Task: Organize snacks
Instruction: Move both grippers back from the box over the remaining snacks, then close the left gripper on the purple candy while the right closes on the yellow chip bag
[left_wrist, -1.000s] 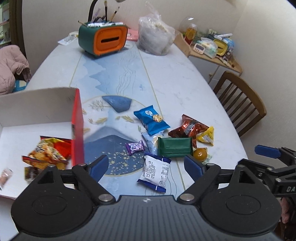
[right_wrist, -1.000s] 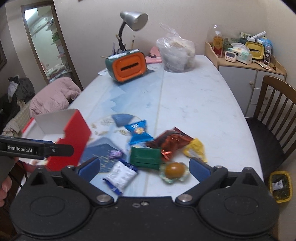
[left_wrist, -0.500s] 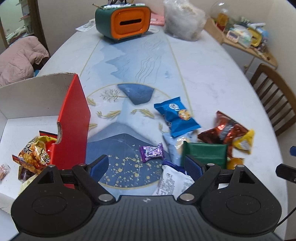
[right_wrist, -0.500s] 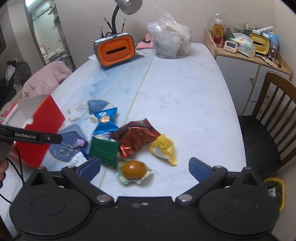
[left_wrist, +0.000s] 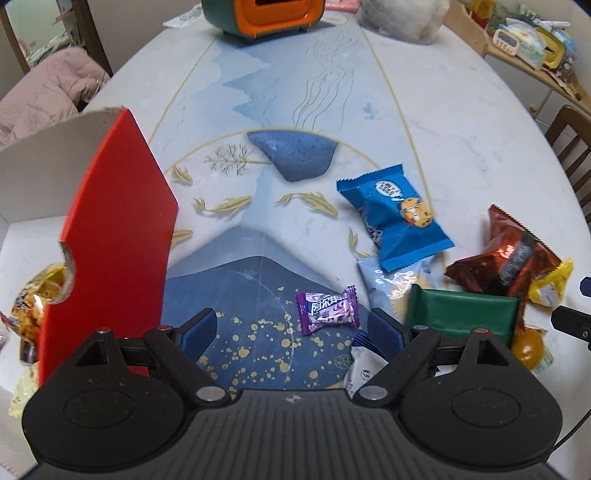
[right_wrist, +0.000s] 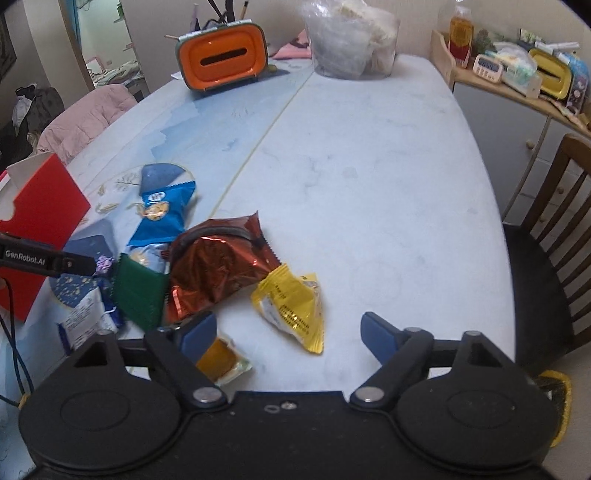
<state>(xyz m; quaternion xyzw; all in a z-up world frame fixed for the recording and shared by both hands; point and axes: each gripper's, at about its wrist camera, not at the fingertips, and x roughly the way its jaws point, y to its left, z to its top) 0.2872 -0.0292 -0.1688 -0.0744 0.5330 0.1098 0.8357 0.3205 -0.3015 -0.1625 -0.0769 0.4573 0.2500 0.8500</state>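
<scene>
Left gripper (left_wrist: 291, 330) spread wide, nothing between the pads, angled down over the blue printed part of the table (left_wrist: 461, 122); a purple candy (left_wrist: 328, 309) lies flat just ahead of the gap, nearer the right-hand finger, not touching it as far as can be told. Right gripper (right_wrist: 288, 332) has jaws closing; a yellow packet (right_wrist: 291, 306) lies on the table in the gap, pads not on it, nothing gripped. An orange round sweet in clear wrap (right_wrist: 218, 360) is partly hidden under its left finger (right_wrist: 197, 332). Loose snacks clustered on the table: blue cookie packet (left_wrist: 395, 216) overlapping a pale clear wrapper (left_wrist: 388, 280), green packet (left_wrist: 458, 314) just beside it, red-brown foil bag (right_wrist: 218, 262) leaning over the green one and touching the yellow packet. A white packet with blue ends (right_wrist: 85, 314) sits at the near edge of the cluster. Open red-and-white box (left_wrist: 114, 229) stands left of the left gripper, well apart from the cluster; an orange-yellow snack bag (left_wrist: 33, 299) shows inside it behind the red flap. Far end of the table: orange-and-green holder (right_wrist: 221, 62), clear plastic bag (right_wrist: 351, 40).
</scene>
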